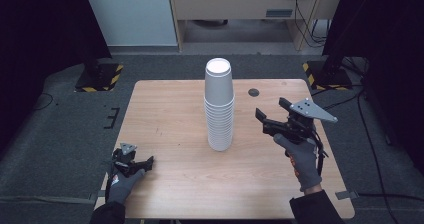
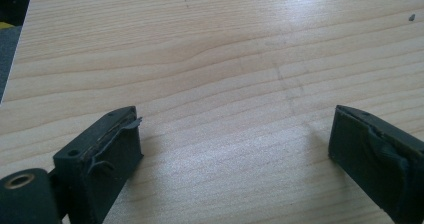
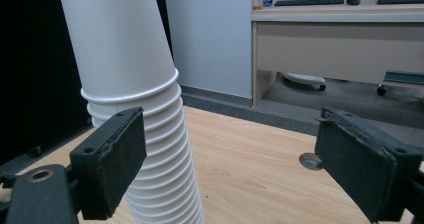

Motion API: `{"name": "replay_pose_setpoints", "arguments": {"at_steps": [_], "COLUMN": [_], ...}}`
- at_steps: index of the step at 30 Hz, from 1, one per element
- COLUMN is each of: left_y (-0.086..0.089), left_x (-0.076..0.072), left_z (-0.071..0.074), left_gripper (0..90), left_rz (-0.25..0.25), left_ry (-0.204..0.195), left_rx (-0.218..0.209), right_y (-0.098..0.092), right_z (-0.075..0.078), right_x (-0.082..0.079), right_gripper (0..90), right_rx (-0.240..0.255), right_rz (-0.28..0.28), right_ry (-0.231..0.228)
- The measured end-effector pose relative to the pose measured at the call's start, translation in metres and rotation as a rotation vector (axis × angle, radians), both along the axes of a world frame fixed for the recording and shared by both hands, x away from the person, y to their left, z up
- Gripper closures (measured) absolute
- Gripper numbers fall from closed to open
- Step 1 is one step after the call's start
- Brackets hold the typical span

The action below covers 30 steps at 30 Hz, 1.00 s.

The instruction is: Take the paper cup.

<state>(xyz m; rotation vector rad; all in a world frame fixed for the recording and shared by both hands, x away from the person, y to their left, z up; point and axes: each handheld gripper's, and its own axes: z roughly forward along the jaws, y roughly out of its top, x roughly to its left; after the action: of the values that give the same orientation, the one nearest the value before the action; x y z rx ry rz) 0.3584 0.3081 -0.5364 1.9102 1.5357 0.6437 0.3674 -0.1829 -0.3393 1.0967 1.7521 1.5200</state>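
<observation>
Cups: one stack of white paper cups [image 1: 219,106], upside down, standing at centre frame on the wooden table [image 1: 170,114]; exact cup count unreadable. Grippers: two. Right gripper [image 1: 264,121], right of centre, jaws wide, pointed at the stack, near but not touching. Left gripper [image 1: 145,163], lower left, jaws wide over bare wood, holding nothing.

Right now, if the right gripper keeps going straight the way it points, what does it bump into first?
Probably the stack of white paper cups. The open right gripper aims toward it, though the stack sits off-centre, so it might only graze.
</observation>
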Motion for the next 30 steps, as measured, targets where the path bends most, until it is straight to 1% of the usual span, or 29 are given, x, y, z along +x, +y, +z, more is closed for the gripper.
{"name": "replay_pose_setpoints", "arguments": {"at_steps": [5, 8, 11, 14, 16, 19, 30], "left_y": [0.0, 0.0, 0.0, 0.0, 0.0, 0.0, 0.0], "left_x": [0.0, 0.0, 0.0, 0.0, 0.0, 0.0, 0.0], "left_z": [0.0, 0.0, 0.0, 0.0, 0.0, 0.0, 0.0], "left_gripper": [5.9, 5.8, 5.8, 5.8, 5.8, 5.8, 5.8], "left_rz": [0.0, 0.0, -0.001, -0.001, 0.0, 0.0, 0.0], "left_ry": [0.0, 0.0, 0.0, 0.0, 0.0, 0.0, 0.0], "left_rx": [0.0, 0.0, 0.0, 0.0, 0.0, 0.0, 0.0], "right_y": [0.004, 0.01, 0.013, 0.021, 0.022, 0.029, 0.047], "right_z": [0.003, 0.006, 0.007, 0.011, 0.012, 0.017, 0.026], "right_x": [0.002, 0.003, 0.004, 0.006, 0.006, 0.008, 0.014], "right_gripper": [13.3, 13.2, 13.3, 13.3, 13.2, 13.2, 12.8], "right_rx": [0.007, -0.001, 0.003, 0.002, 0.002, 0.003, 0.007], "right_rz": [0.01, 0.016, 0.021, 0.033, 0.036, 0.048, 0.078], "right_ry": [-0.01, -0.012, -0.017, -0.027, -0.027, -0.034, -0.047]}}
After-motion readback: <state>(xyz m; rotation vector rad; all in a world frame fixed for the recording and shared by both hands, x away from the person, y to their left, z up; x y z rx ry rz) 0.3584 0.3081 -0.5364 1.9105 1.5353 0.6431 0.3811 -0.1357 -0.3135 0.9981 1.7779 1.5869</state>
